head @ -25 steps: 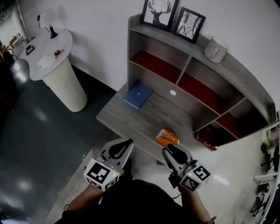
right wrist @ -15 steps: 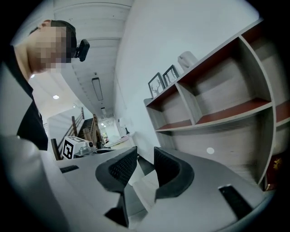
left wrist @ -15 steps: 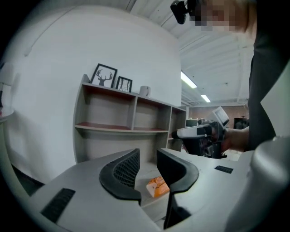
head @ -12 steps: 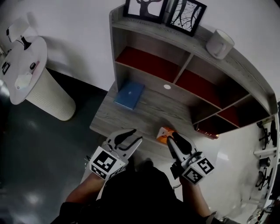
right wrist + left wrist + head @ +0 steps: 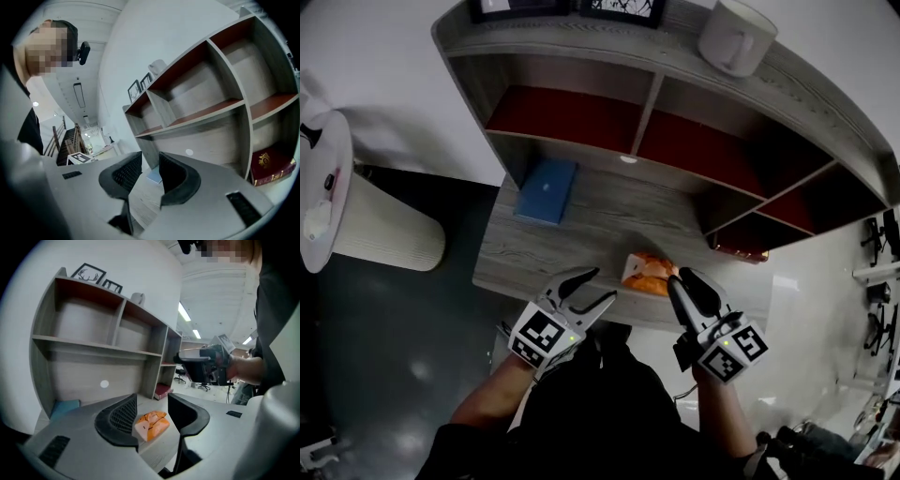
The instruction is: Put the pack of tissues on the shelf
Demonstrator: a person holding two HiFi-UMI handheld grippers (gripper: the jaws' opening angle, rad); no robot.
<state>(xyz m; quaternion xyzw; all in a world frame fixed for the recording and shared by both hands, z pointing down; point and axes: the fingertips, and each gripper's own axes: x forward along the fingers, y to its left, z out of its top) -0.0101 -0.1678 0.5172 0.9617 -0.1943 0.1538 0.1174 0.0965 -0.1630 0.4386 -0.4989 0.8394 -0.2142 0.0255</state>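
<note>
Orange pack of tissues (image 5: pixel 649 274) on desk (image 5: pixel 553 258), long axis along the front edge — white end toward our left gripper (image 5: pixel 602 284), jaws opening, not touching it, right gripper (image 5: pixel 686 279) slightly apart, empty

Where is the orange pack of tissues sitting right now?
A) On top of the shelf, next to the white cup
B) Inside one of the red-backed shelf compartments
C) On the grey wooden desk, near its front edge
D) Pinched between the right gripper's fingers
C: the orange pack of tissues lies on the grey wooden desk near its front edge, not yet in any shelf compartment.
</note>
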